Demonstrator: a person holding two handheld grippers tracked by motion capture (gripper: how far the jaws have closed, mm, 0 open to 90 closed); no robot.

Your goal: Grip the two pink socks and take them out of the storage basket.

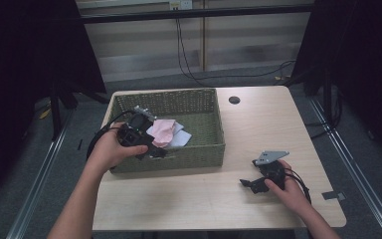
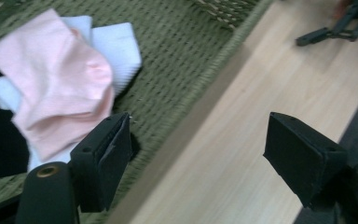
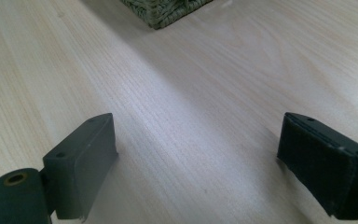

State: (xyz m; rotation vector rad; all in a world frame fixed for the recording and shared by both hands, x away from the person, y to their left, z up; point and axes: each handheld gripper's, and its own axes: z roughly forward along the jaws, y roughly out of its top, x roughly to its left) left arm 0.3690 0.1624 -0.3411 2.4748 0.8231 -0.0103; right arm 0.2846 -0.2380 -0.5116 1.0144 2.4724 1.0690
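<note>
Hovering wide open over the basket's (image 1: 189,154) near wall, the left claw (image 2: 200,154) is nearer the pink sock (image 2: 60,88) inside the basket than the right claw (image 3: 196,163), also wide open, on the worktop (image 1: 204,199) beyond the basket.

One bench (image 1: 258,124), one green woven basket (image 1: 199,152), one pink sock (image 1: 161,132), at least one white sock (image 1: 181,137) under it, two hand-held grippers, left hand-held gripper (image 1: 151,149) and right hand-held gripper (image 1: 248,184), two hands, one round dark hole (image 1: 234,100) in the bench top
</note>
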